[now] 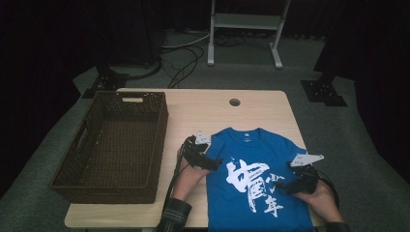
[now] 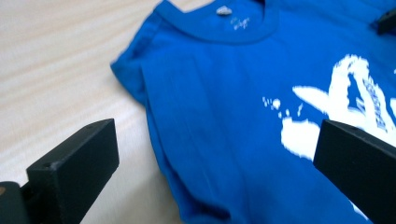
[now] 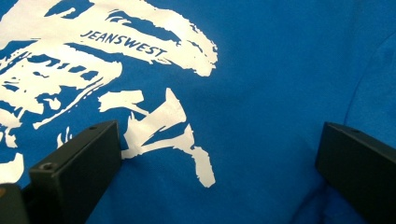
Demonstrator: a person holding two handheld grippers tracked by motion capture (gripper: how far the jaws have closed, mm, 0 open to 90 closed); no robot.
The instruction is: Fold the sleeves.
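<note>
Hovering both tongs over the blue T-shirt (image 1: 258, 188), I judge I'm about to start folding it. The shirt lies flat, collar away from me, just right of the woven basket (image 1: 113, 145) on the pale wooden surface (image 1: 203, 108). My left tongs (image 1: 212, 163) stand wide and empty at the shirt's left edge; my right tongs (image 1: 290, 186) are wide too, above the white print. Next I'd need to pinch the soft cotton at a sleeve. The basket is stiff, dark wicker, rectangular.
</note>
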